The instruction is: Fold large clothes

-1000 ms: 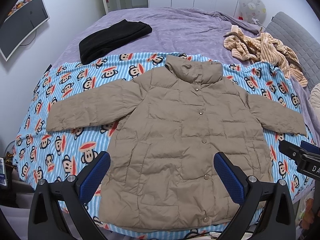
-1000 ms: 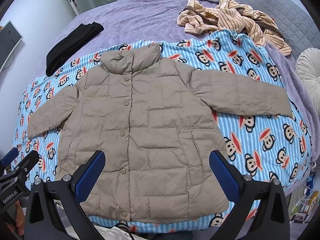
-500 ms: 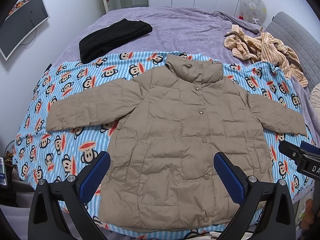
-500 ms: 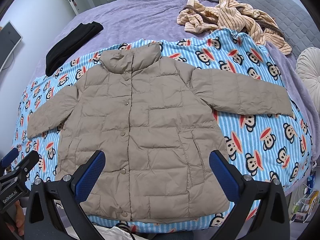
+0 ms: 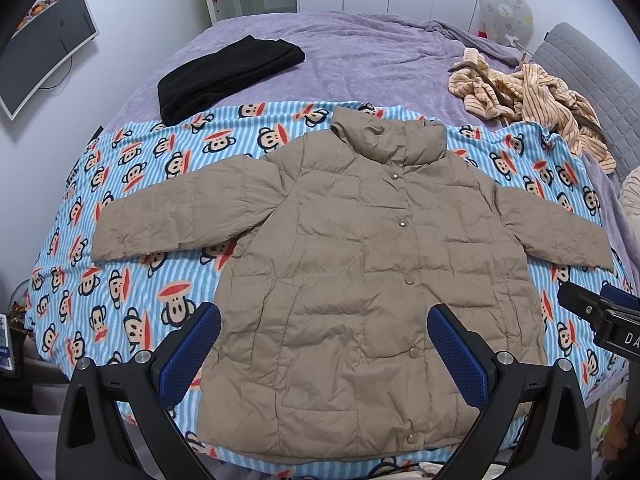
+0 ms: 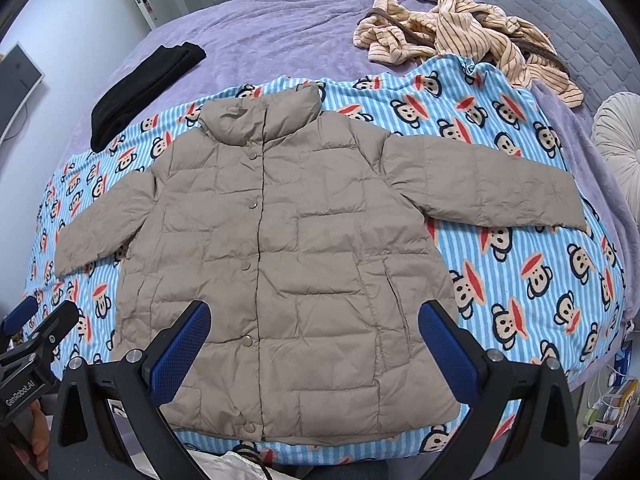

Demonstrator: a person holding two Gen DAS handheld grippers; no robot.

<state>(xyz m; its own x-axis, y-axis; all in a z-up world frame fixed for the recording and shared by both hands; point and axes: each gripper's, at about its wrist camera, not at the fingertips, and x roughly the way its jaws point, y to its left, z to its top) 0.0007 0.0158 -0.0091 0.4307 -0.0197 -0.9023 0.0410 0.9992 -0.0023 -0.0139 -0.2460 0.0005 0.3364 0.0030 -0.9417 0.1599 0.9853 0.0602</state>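
The jacket (image 5: 360,280) lies flat and face up on the monkey blanket (image 5: 132,184), which is spread over the near part of the bed (image 5: 360,52). It is tan, quilted and snapped shut down the front. Its collar (image 5: 392,140) points toward 12 o'clock, its hem sits at 6 o'clock nearest you, and one sleeve reaches out toward 9 o'clock while the other reaches toward 3 o'clock, both resting on the blanket.

Your left claw (image 5: 324,356) is spread wide and holds nothing; in its own view the blue pads (image 5: 188,352) frame the lower part of the jacket, above the hem. Whether they touch the fabric you cannot tell from here. Your right claw (image 6: 314,352) is likewise spread wide and empty, over the lower half of the jacket near the bottom snaps. In the right wrist view the left claw shows at 8 o'clock, at the blanket's edge beside the sleeve end.

Beyond the blanket, a folded black garment (image 5: 228,72) lies on the purple bedcover at 11 o'clock, its near end just touching the blanket's far edge. A crumpled striped garment (image 5: 532,100) lies at 1 o'clock, partly overlapping the blanket's corner. A grey headboard (image 6: 560,20) stands behind it at 2 o'clock, and a pale round cushion (image 6: 620,136) sits at 3 o'clock in the right wrist view.
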